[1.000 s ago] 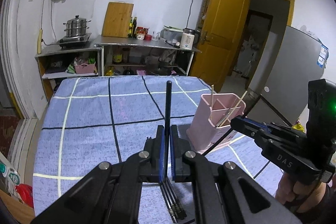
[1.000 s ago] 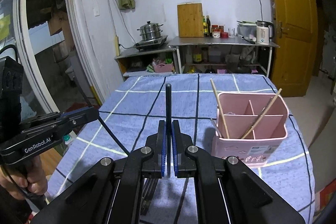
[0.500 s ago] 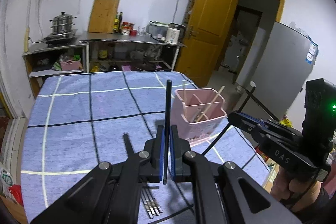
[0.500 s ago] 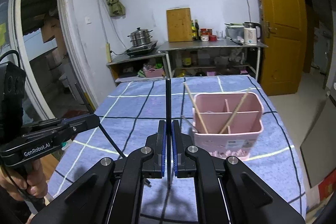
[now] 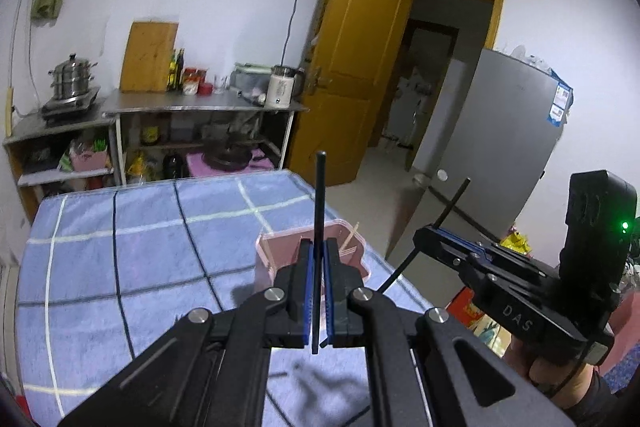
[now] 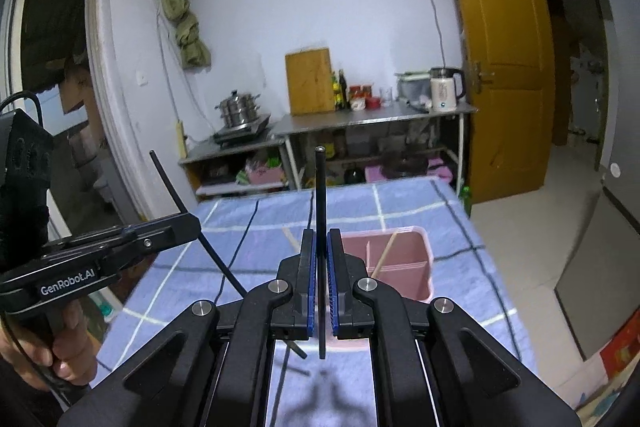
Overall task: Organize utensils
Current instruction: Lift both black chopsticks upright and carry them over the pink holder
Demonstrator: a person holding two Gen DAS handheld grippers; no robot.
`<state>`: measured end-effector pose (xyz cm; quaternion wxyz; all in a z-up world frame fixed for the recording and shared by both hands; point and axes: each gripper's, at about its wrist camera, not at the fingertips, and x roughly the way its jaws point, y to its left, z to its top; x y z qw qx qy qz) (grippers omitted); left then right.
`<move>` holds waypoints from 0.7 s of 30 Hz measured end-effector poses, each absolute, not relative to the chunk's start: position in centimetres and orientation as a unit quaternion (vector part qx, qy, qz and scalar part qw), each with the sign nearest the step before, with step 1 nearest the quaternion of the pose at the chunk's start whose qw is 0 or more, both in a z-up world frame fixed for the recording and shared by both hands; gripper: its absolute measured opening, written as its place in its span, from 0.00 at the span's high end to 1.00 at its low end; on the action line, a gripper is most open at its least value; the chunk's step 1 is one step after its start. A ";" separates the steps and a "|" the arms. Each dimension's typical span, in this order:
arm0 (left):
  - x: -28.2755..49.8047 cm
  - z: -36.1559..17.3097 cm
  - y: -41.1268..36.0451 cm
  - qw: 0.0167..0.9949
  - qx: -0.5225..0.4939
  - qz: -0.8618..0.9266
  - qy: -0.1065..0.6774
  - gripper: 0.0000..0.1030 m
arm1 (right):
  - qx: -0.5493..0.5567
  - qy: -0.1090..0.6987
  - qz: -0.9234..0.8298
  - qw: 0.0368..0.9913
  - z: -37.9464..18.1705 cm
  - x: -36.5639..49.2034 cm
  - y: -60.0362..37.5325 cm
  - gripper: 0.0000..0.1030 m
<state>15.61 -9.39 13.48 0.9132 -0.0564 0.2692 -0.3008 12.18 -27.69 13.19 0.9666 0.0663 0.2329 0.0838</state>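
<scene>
Blue checked tablecloth (image 5: 120,247) now lying lower: both grippers have been rising. Left gripper (image 5: 318,291) and right gripper (image 6: 320,287) each clamping a thin black chopstick (image 5: 320,211) (image 6: 320,211), nearing the pink plastic utensil holder (image 6: 404,267) for insertion.

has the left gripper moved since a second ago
Yes. The left gripper has swung right: the pink holder, earlier to its right, now sits behind its fingers.
</scene>
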 end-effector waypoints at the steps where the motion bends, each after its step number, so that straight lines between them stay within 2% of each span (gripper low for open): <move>1: 16.0 13.8 -9.6 0.913 -0.058 -0.304 0.266 0.95 | 0.066 0.227 0.082 0.968 13.7 12.3 -27.9 0.95; 10: 19.4 15.3 -10.8 0.919 -0.059 -0.300 0.250 0.95 | 0.067 0.194 0.068 0.976 16.4 14.6 -29.4 0.95; 21: 22.5 12.7 -11.7 0.919 -0.049 -0.282 0.270 0.95 | 0.075 0.217 0.060 0.971 13.5 17.7 -30.0 0.95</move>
